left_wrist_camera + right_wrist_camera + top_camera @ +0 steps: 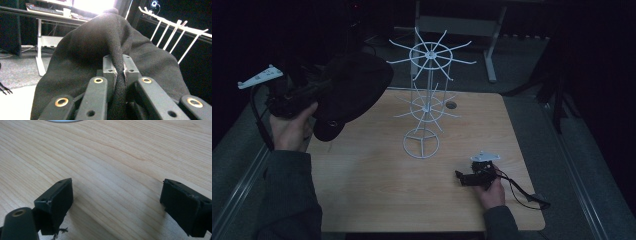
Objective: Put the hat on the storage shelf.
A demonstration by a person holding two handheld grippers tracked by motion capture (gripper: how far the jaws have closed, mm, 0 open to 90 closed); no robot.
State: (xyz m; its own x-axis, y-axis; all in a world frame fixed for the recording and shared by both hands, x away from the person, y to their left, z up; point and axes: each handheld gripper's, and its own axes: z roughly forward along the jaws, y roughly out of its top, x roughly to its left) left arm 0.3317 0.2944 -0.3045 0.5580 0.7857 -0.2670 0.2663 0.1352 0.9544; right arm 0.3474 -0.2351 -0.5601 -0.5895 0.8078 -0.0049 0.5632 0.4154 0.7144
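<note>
Left gripper (307, 92) clamps black knitted fabric hat (352, 90) near white wire rack (427, 95); right gripper (117, 202) apart (idle on table). Risk: fabric snagging on prongs.

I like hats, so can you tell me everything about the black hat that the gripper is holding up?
The black hat looks like soft, dark knitted or woven fabric, with a rounded crown and a small button on top. It hangs limp in the air above the left end of the wooden table, beside the white wire rack, apart from it. The left gripper pinches a fold of its fabric between shut jaws. Nothing else touches it.
</note>
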